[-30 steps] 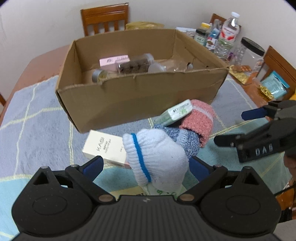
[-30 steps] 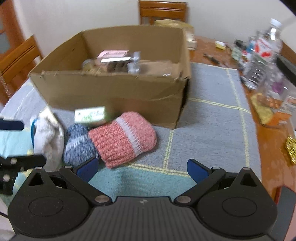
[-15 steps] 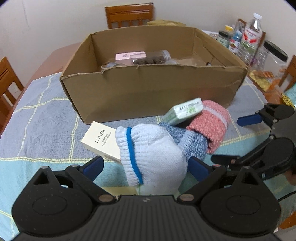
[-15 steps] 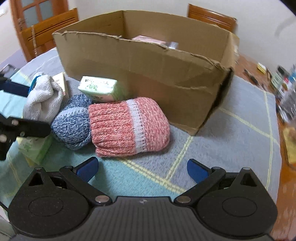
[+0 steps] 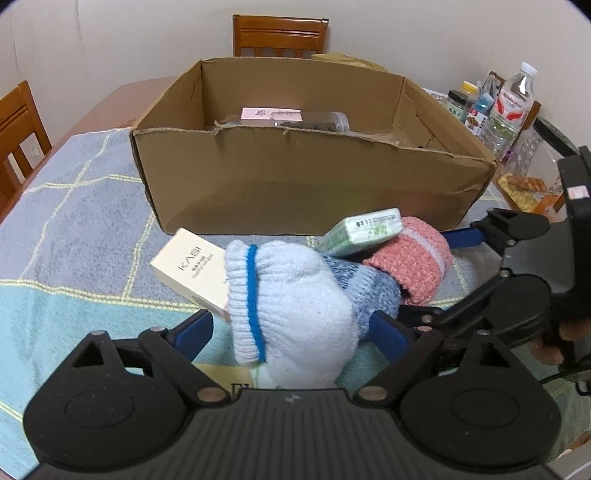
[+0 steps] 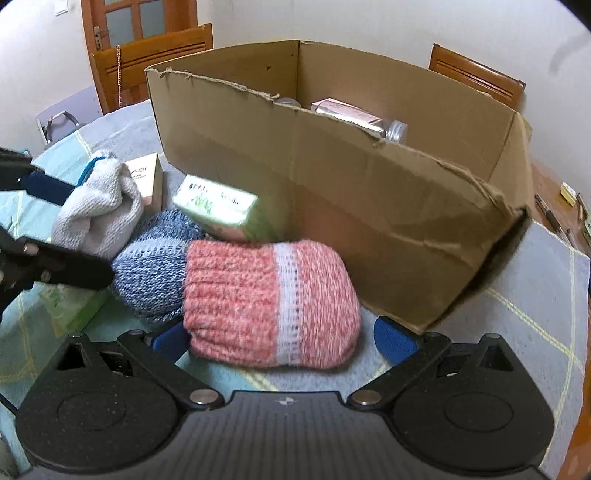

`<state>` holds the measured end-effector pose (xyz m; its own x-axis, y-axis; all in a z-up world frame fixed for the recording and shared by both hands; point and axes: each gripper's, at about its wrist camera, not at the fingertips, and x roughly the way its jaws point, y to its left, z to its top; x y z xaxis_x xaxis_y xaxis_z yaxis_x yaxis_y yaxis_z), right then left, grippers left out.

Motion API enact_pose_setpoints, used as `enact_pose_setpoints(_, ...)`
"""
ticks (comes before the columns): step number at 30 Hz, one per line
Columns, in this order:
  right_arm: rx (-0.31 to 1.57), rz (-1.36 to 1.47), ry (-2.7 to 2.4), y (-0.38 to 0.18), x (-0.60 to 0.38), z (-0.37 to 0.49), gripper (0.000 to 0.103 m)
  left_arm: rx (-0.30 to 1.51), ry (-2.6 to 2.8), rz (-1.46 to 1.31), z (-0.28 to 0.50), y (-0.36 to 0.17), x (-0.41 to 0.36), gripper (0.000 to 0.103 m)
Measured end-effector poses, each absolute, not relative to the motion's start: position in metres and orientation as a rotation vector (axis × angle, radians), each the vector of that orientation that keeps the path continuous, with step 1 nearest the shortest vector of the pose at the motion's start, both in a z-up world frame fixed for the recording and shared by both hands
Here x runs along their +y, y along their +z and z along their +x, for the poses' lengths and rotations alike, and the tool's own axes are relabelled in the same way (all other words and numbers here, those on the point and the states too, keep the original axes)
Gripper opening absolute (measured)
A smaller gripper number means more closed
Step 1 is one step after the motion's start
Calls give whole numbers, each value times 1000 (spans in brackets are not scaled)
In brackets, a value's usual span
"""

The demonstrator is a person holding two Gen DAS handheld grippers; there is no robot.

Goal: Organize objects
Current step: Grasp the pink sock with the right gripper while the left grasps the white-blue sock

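Note:
A white sock roll with a blue stripe (image 5: 288, 314) lies between the fingers of my left gripper (image 5: 291, 330). Its jaws are closing, and the pads stand a little off the sock. A blue-grey sock roll (image 5: 373, 288) lies beside the white one, then a pink sock roll (image 6: 269, 306). My right gripper (image 6: 282, 339) is open and straddles the pink roll without pressing it. A green tissue pack (image 6: 218, 206) leans on the blue-grey and pink rolls. A cream carton (image 5: 192, 266) lies behind the white sock. The cardboard box (image 5: 314, 184) stands just beyond.
The box holds a pink carton (image 5: 269, 113) and a clear jar (image 5: 314, 123). Another green pack (image 6: 70, 306) lies under the white sock. Bottles and jars (image 5: 509, 110) crowd the table's right side. Wooden chairs (image 5: 280, 35) stand behind. A checked cloth (image 5: 74, 221) covers the table.
My left gripper's fingers have narrowed around the white sock. The right gripper has rolled, come lower and closed in on the pink sock roll, which now sits between its fingers.

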<state>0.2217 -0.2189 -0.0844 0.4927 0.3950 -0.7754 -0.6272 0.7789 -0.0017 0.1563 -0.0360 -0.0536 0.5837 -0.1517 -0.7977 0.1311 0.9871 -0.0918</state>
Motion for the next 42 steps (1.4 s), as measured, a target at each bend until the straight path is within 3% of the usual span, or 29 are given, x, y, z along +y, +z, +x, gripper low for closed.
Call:
enact_pose_setpoints(7,834,-292,622,-87,-212,229,103,931,-214,16,158,-58,-42,82)
enact_pose_setpoints(10,833,-290,620,-88,-213,226,103,929,-222,10,155,-56,-36,74)
enact_pose_setpoints(22,828,-273,590,-88,-214,222,103,900,-252,-83,161,-58,-24,72)
enact_pose_setpoints(24,829,-271,585,-89,-213,223,103,897,-248,-94,160,-57,-21,65)
enact_pose_setpoints(42,881,-246,483,-87,-204,225,102,913,-210,-90,159,-53,-15,64)
